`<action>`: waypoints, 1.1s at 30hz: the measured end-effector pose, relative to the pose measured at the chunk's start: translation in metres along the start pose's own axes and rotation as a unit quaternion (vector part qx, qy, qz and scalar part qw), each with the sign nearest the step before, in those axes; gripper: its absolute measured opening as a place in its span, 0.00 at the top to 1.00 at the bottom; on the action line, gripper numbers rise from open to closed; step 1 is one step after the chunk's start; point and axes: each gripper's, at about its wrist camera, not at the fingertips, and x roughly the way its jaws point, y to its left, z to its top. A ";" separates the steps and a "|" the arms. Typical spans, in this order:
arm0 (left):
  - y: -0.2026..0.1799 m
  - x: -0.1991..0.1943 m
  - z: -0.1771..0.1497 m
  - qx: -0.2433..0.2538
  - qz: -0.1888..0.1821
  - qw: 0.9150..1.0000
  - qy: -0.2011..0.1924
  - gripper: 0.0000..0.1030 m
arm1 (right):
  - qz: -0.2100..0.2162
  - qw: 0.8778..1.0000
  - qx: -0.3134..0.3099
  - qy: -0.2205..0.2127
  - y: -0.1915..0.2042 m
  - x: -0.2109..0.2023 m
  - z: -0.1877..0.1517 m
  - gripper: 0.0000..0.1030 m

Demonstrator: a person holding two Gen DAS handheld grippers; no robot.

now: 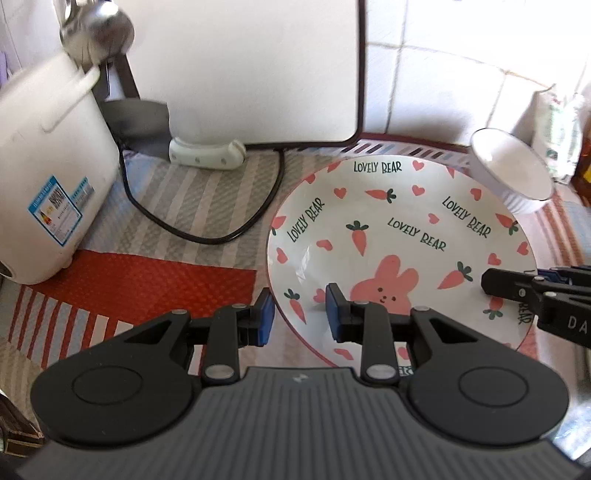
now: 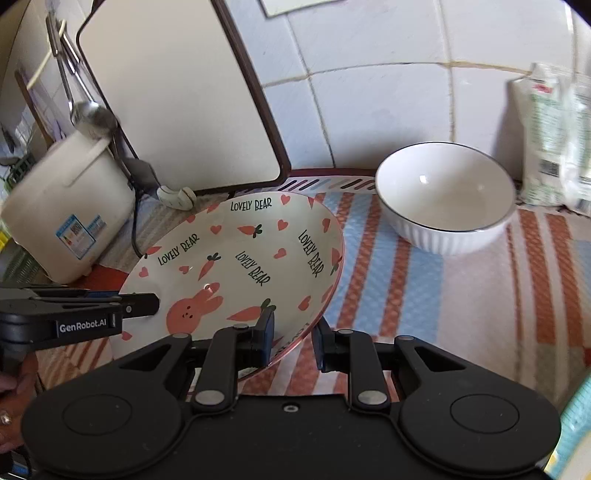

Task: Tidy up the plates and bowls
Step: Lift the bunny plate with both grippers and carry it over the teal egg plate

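Observation:
A large plate [image 1: 388, 229] printed with a pink rabbit, carrots and "LOVELY BEAR" is held at two sides of its rim. My left gripper [image 1: 299, 317] is shut on the plate's left rim, one blue pad above and one below. My right gripper [image 2: 293, 338] is shut on the near right rim of the plate [image 2: 236, 258], which sits tilted above the striped cloth. Each gripper shows in the other's view: the right gripper [image 1: 495, 284] and the left gripper [image 2: 140, 304]. A white ribbed bowl [image 2: 443, 195] with a dark rim stands empty behind the plate, by the wall; the bowl [image 1: 513, 177] looks tipped at the picture's edge.
A white rice cooker [image 1: 48, 177] stands at the left with a black cable [image 1: 207, 236] looping over the cloth. A white cutting board [image 1: 251, 66] leans on the tiled wall. A ladle [image 1: 96, 29] hangs above the cooker. A printed bag [image 2: 554, 140] stands at the far right.

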 end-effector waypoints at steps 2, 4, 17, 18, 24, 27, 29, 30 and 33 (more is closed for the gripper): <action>-0.007 -0.012 -0.001 0.003 -0.004 1.000 -0.006 0.73 | 0.001 1.000 0.002 -0.005 -0.003 -0.014 -0.001 0.74; -0.014 -0.026 -0.001 0.004 -0.009 1.000 -0.013 0.73 | -0.002 1.000 0.000 -0.013 -0.005 -0.028 -0.002 0.74; -0.076 -0.100 -0.013 0.021 -0.044 0.997 -0.052 0.73 | -0.030 0.999 0.001 -0.045 -0.027 -0.131 -0.010 0.74; -0.081 -0.104 -0.015 0.022 -0.049 0.997 -0.051 0.73 | -0.032 0.998 0.006 -0.044 -0.030 -0.139 -0.012 0.74; -0.116 -0.119 -0.033 0.023 -0.073 0.995 -0.058 0.73 | -0.056 0.997 0.034 -0.038 -0.049 -0.182 -0.027 0.74; -0.135 -0.120 -0.040 0.022 -0.087 0.995 -0.052 0.73 | -0.063 0.996 0.047 -0.034 -0.064 -0.199 -0.037 0.74; -0.147 -0.119 -0.043 0.028 -0.098 0.994 -0.048 0.73 | -0.072 0.995 0.052 -0.034 -0.074 -0.209 -0.044 0.74; -0.154 -0.119 -0.045 0.033 -0.103 0.993 -0.047 0.73 | -0.076 0.995 0.057 -0.035 -0.079 -0.214 -0.047 0.74; -0.175 -0.120 -0.048 0.050 -0.116 0.991 -0.042 0.73 | -0.083 0.993 0.080 -0.036 -0.096 -0.225 -0.059 0.74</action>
